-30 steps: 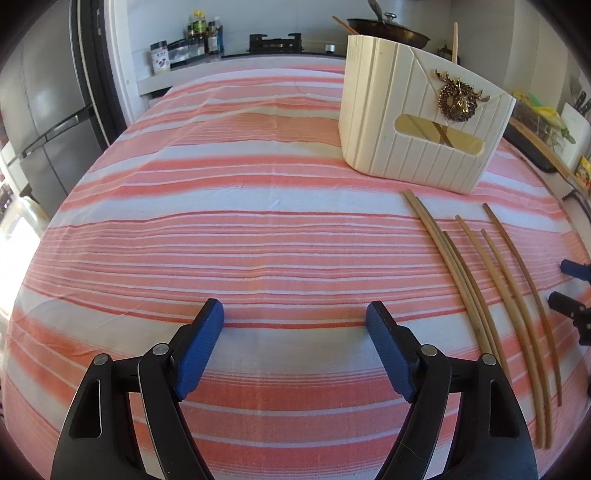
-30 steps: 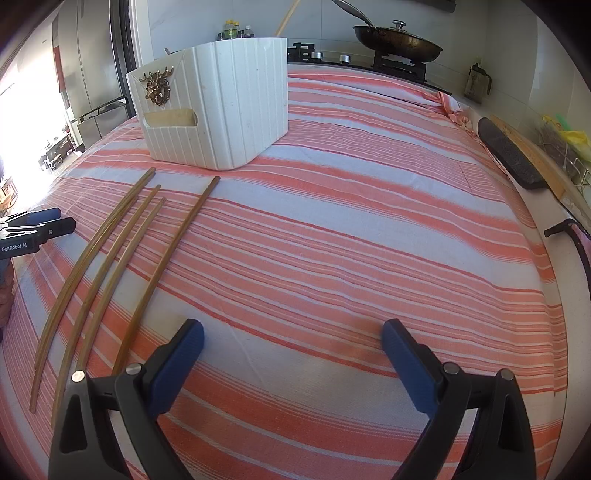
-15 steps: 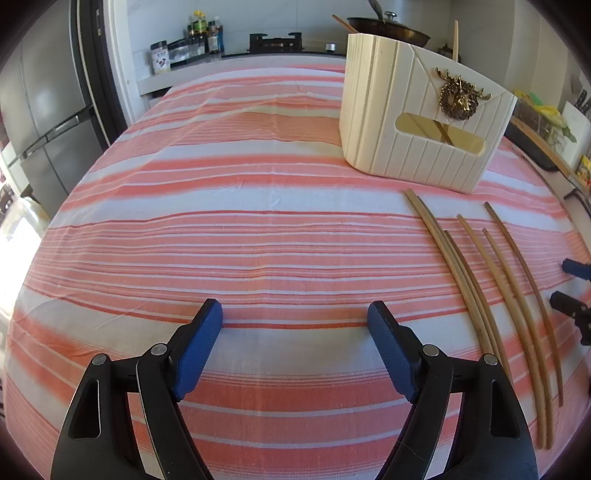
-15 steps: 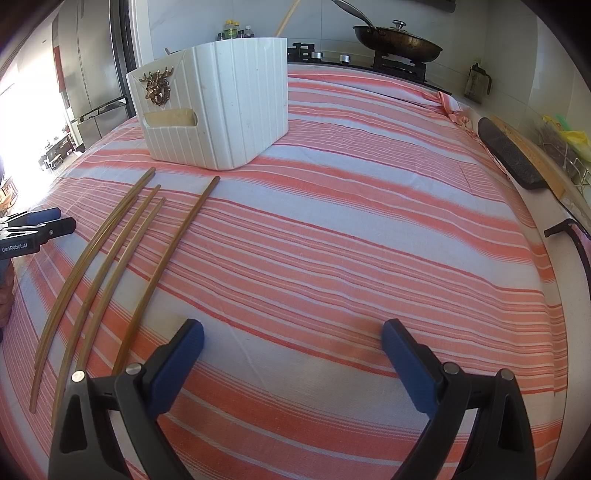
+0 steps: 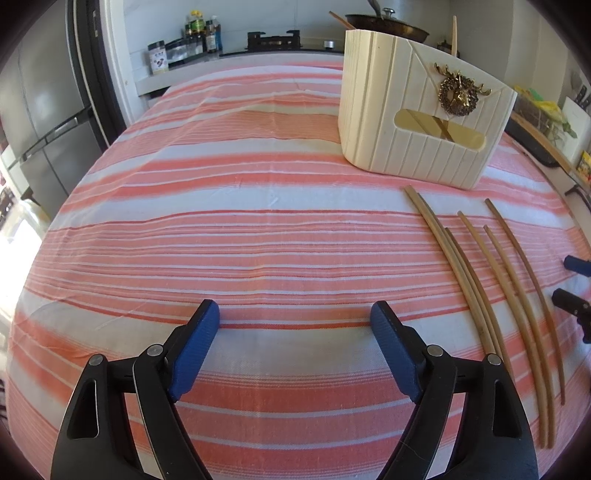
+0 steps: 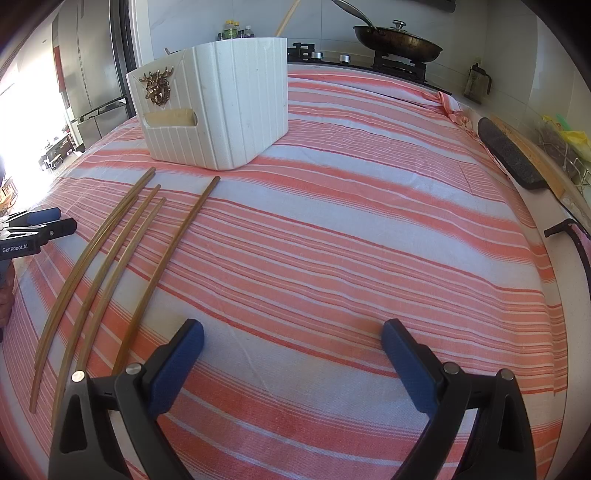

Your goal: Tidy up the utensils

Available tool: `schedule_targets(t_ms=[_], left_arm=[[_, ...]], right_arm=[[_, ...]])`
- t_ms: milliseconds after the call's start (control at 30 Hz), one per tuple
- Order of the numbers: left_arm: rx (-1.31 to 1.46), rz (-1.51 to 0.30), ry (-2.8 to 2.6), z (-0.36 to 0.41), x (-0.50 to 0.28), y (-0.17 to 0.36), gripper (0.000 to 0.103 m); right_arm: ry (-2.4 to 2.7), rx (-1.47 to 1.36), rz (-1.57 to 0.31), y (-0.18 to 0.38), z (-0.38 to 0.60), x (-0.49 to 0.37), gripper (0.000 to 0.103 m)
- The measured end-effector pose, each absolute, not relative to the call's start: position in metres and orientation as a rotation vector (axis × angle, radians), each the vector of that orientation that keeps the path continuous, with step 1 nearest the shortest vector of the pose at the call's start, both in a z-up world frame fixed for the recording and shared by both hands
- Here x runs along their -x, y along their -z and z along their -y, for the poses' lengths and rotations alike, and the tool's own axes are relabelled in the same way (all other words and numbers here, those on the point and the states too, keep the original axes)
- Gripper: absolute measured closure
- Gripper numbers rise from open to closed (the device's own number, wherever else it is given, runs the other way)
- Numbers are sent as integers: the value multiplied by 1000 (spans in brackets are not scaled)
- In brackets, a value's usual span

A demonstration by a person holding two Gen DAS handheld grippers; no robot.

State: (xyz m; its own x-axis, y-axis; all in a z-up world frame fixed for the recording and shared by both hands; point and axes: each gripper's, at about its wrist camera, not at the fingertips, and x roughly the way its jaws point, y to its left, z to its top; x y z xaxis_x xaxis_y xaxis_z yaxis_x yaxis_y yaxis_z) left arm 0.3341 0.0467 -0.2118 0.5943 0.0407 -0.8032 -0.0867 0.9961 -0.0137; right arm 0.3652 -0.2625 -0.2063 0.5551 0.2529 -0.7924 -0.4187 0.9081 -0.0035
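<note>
Several long bamboo chopsticks (image 5: 471, 295) lie side by side on the striped cloth, between my two grippers and in front of a white ribbed holder (image 5: 417, 122) with a gold deer emblem. More chopsticks show through the holder's handle slot, and one stick rises above its rim. My left gripper (image 5: 295, 308) hovers over bare cloth left of the chopsticks; its jaws are opening with nothing between them. My right gripper (image 6: 293, 326) stands open and empty to the right of the chopsticks (image 6: 159, 273), with the holder (image 6: 229, 110) beyond at the upper left. Each gripper shows at the edge of the other's view (image 5: 571, 282) (image 6: 62, 218).
An orange and white striped cloth (image 5: 258, 221) covers the table. Behind it are a stove with a lidded pan (image 6: 399, 40) and spice bottles (image 5: 199, 26). A fridge (image 5: 44, 122) stands at the left. A dark board (image 6: 509, 155) lies along the right edge.
The left gripper's jaws have spread slightly wider. Neither hand nor any chopstick has moved.
</note>
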Motion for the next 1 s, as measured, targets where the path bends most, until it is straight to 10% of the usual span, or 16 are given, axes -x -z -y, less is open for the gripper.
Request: schedule_targets(t_ms=[1000], left_arm=[[67,-941,-67,-48,-341,214,8]], right_arm=[[-400,201,-899,207,263,-366,4]])
